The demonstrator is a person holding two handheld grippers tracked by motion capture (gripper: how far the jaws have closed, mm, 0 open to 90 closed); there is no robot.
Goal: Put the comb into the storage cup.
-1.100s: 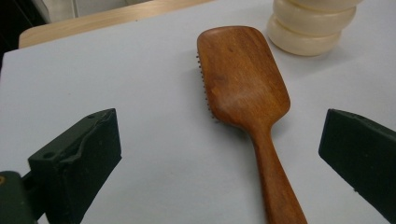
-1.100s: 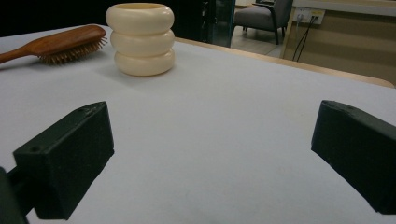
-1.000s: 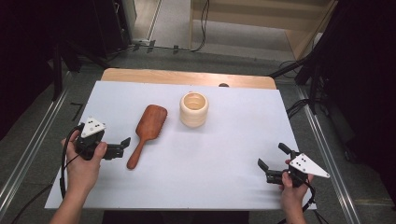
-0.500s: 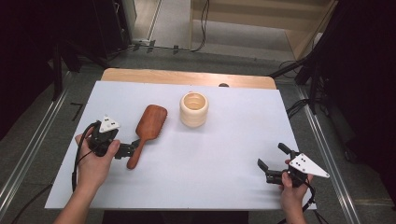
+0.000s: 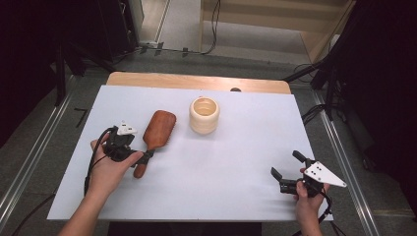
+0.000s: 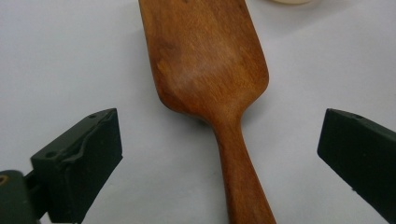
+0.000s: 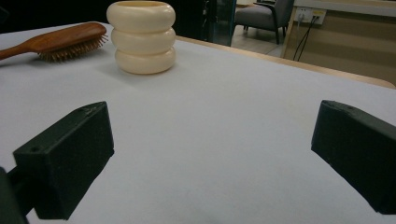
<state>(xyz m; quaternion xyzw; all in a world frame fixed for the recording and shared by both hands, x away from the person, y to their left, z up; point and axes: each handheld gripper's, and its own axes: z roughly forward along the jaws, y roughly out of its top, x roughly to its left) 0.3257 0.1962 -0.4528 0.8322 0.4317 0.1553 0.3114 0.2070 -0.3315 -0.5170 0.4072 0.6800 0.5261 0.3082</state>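
- High view: a wooden hairbrush (image 5: 155,137) lies on the white tabletop (image 5: 236,162), left of centre, with its paddle pointing away from the person and its handle toward the near edge. The left gripper (image 5: 142,156) sits right at that handle, low over the surface. A cream ribbed cup (image 5: 204,114) stands upright just to the right of the brush head, apart from it. The right gripper (image 5: 285,169) hovers near the front right corner, well apart from both things, with its jaws spread and nothing between them.
- Left gripper view: the jaws stand wide apart on either side of the brush handle and touch nothing; the smooth wooden back faces up. The pickup looks lined up but not yet made; closing on the handle and lifting are left to do.
- Right gripper view: the jaws are open over bare tabletop. The cup stands farther off, and the brush lies to its left with the bristles facing down.
- No brand, label or readable writing appears on the brush, the cup or the grippers.
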